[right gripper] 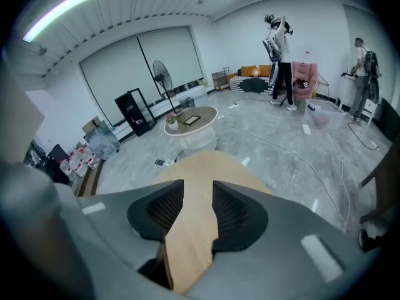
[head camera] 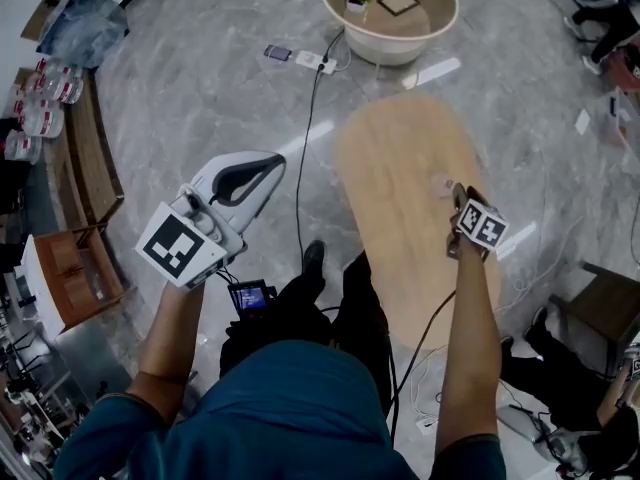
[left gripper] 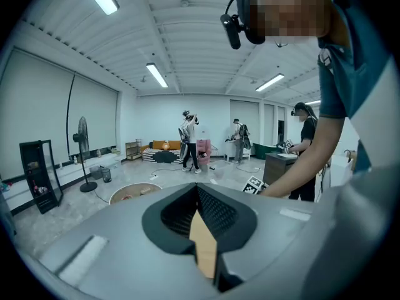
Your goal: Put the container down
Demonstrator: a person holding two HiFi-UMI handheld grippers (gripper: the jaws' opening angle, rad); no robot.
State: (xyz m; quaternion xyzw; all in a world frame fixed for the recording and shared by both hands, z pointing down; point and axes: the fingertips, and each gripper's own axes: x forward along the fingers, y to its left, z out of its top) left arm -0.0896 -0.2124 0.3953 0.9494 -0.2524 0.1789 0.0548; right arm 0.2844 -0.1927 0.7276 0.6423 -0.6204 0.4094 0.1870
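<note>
A small clear, faintly pink container [head camera: 440, 183] rests on the oval wooden table [head camera: 400, 168], just beyond the tips of my right gripper [head camera: 459, 194]. In the right gripper view, the right gripper [right gripper: 199, 183] stands open by a narrow gap with only the table top [right gripper: 203, 164] showing between its black pads; the container is hidden there. My left gripper [head camera: 270, 164] is held up over the floor to the left of the table. Its jaws meet at the tips in the left gripper view [left gripper: 197, 189], with nothing in them.
A round white low table [head camera: 440, 23] with a flower pot and a framed card stands at the far end. A power strip [head camera: 315, 63] and its cable lie on the marble floor. A wooden bench [head camera: 90, 158] is at left, a dark stool [head camera: 610, 308] at right. People stand across the room.
</note>
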